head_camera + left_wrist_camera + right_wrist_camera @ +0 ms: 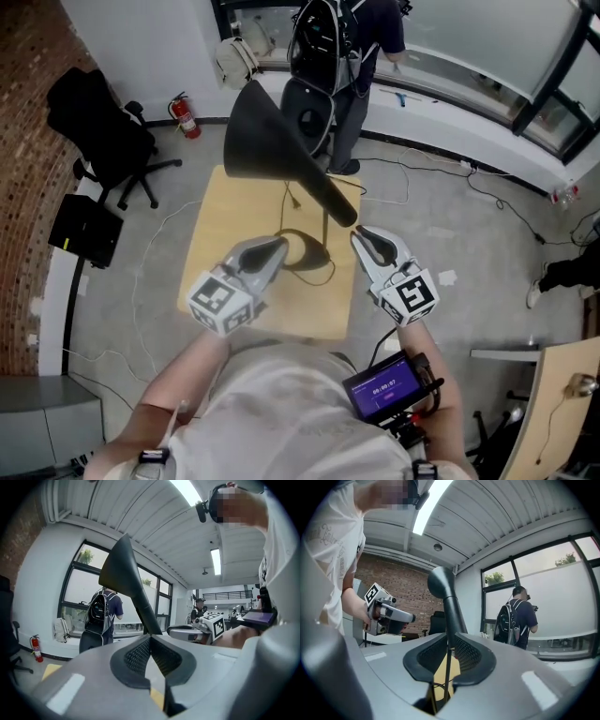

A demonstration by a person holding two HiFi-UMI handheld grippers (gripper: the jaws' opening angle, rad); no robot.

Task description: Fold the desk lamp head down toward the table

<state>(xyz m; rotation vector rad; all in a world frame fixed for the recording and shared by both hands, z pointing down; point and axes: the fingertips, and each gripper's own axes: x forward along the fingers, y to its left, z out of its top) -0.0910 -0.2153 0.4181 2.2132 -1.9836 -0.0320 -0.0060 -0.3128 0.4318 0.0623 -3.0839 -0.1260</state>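
A black desk lamp stands on the small wooden table point(217, 272). Its cone-shaped head point(267, 131) is raised and tilts up to the left, and its neck point(333, 199) slopes down to a thin stem and a round base point(305, 251). My left gripper point(278, 247) is shut with nothing in it, its tips right beside the base. My right gripper point(361, 236) sits just right of the neck's lower end, its jaws a narrow gap apart. In the right gripper view point(451, 637) the stem shows through that gap and the pads do not press on it. The lamp head point(119, 571) also towers ahead in the left gripper view.
A person with a black backpack point(328, 47) stands at the window ledge beyond the table. A black office chair point(98, 122), a fire extinguisher point(185, 114) and a black case point(86, 230) are at the left. Cables point(422, 178) trail over the floor. Another wooden tabletop point(562, 403) is at the lower right.
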